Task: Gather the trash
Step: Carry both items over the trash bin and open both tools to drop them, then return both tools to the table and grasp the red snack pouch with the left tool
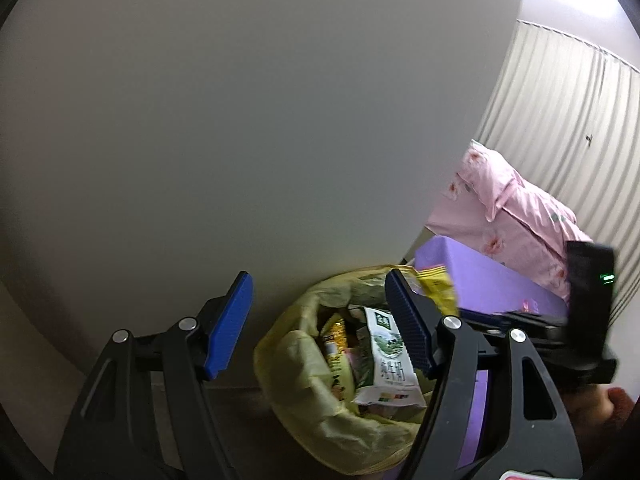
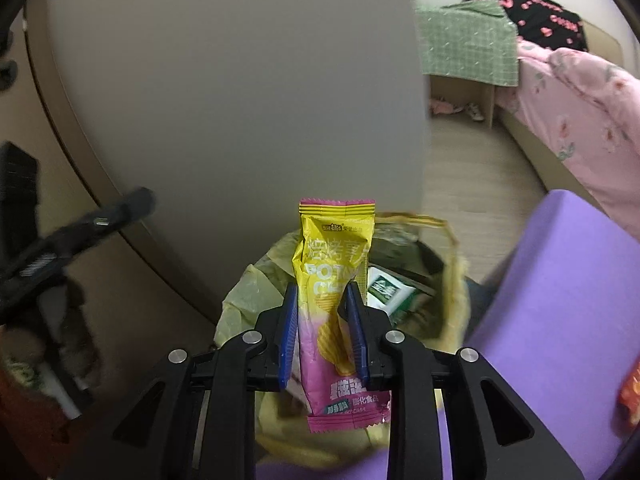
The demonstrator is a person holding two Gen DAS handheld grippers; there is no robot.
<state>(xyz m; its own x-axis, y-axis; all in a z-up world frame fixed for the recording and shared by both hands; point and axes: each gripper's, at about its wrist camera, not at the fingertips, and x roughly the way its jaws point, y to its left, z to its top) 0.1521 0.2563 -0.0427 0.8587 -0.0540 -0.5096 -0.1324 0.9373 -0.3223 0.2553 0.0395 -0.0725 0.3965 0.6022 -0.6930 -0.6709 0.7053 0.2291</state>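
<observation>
Left gripper: jaws set wide apart, blue ribbed pads facing each other, nothing pressed between them; fingers angled downward. Right gripper: jaws narrowed, both blue pads against the sides of a packet that stands upright between them; fingers angled steeply downward. Part of a hand shows behind the right gripper's body.
</observation>
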